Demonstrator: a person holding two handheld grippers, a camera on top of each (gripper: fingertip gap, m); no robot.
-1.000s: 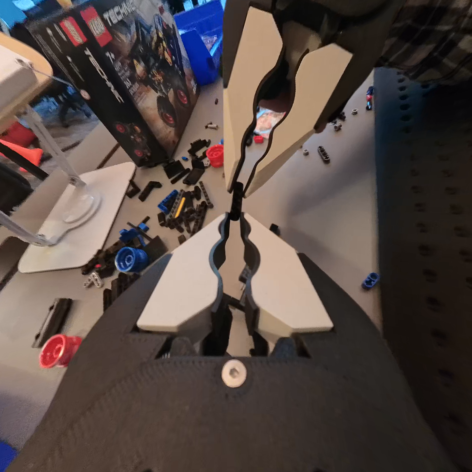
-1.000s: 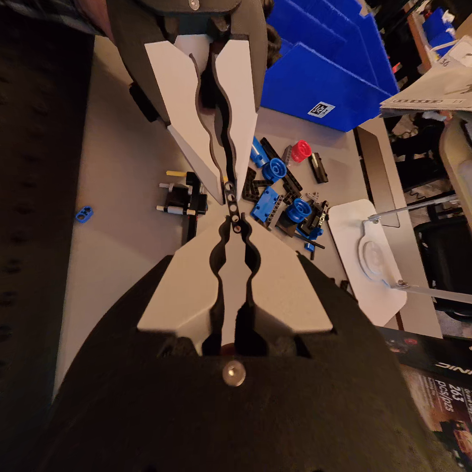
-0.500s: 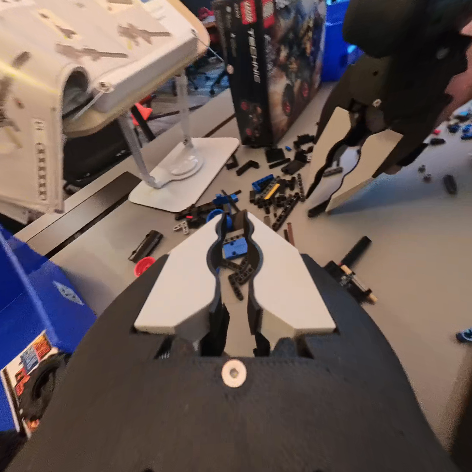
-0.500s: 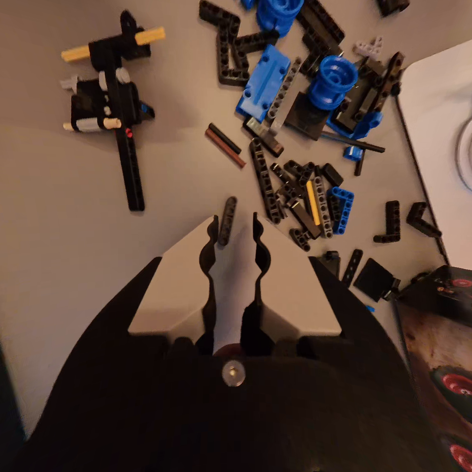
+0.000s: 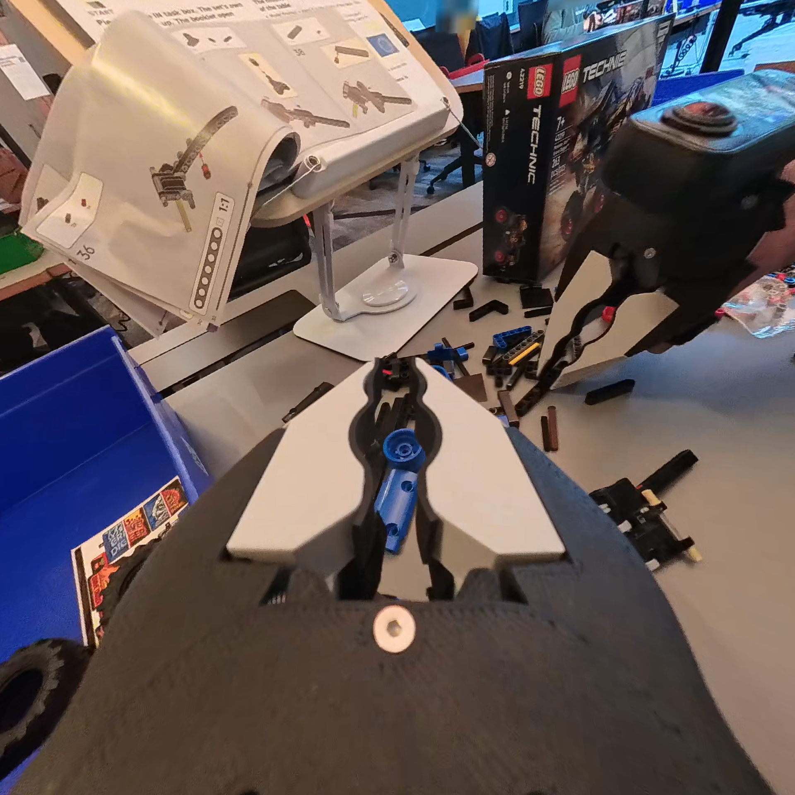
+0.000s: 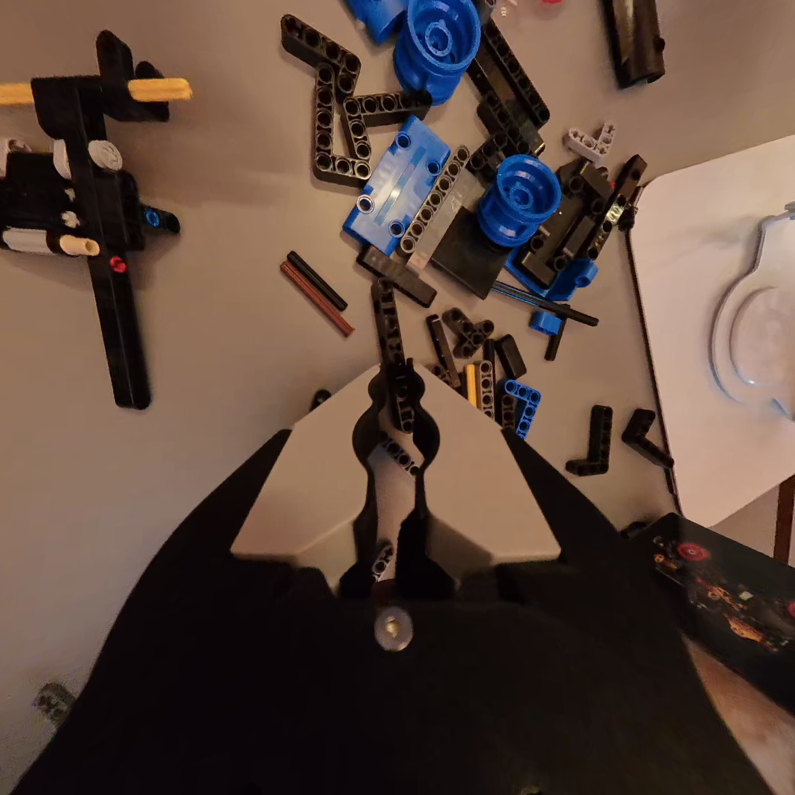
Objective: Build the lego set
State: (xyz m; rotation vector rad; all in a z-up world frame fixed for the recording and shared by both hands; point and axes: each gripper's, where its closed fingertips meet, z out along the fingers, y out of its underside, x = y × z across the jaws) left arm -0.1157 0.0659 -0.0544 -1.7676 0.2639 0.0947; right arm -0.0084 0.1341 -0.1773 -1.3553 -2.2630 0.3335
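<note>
While the left gripper (image 5: 398, 374) hovers narrowly parted and empty over the loose pile, the right gripper (image 6: 395, 378) pinches the long black holed beam (image 6: 389, 327), its axis running forward from the tips, low over the grey table (image 6: 215, 344).

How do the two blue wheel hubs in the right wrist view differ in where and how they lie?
The upper blue wheel hub sits at the top of the pile, its open face toward the camera, beside a bent black beam. The lower blue wheel hub looks smaller in this view and lies nearer the white stand base, next to a blue panel. Both are the same ribbed blue shape, loose on the table.
</note>
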